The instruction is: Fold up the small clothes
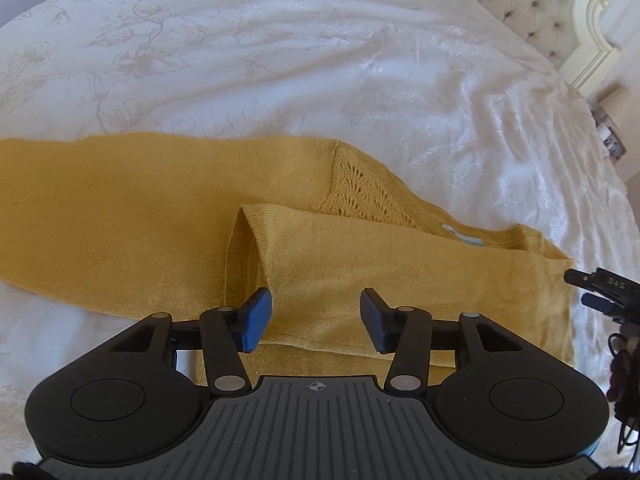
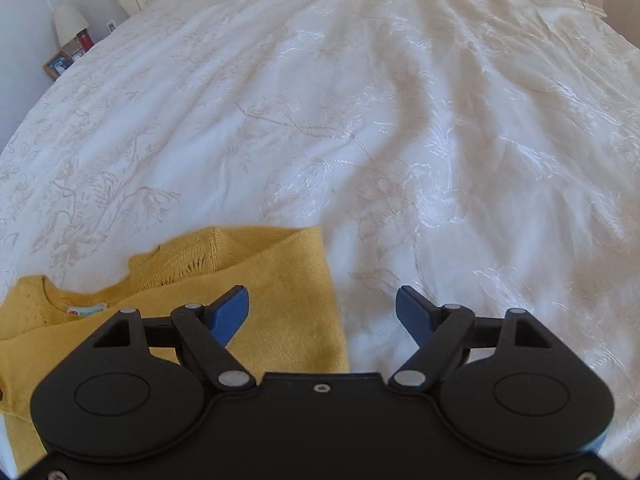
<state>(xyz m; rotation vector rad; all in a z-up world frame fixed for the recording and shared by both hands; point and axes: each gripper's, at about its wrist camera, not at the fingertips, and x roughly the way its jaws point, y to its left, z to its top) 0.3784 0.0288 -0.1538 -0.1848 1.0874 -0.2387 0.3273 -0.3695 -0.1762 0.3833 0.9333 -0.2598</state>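
Observation:
A mustard-yellow knit sweater (image 1: 120,216) lies flat on the white bedspread, one sleeve (image 1: 400,264) folded across its body and the collar label (image 1: 466,238) showing. My left gripper (image 1: 316,316) hovers over the folded sleeve, its blue pads (image 1: 256,320) apart with only flat fabric beneath them. In the right wrist view the same sweater (image 2: 280,300) fills the lower left, neckline and label (image 2: 86,309) visible. My right gripper (image 2: 322,316) stands open above the sweater's right edge, one pad over the yellow knit, the other over the bedspread. Nothing is held.
The embroidered white bedspread (image 2: 400,120) stretches far beyond the sweater. A tufted headboard (image 1: 528,8) rises at the upper right. A nightstand with a lamp (image 2: 70,20) and picture frame (image 2: 58,64) stands past the bed's left edge. The other gripper's tip (image 1: 600,288) shows at the right.

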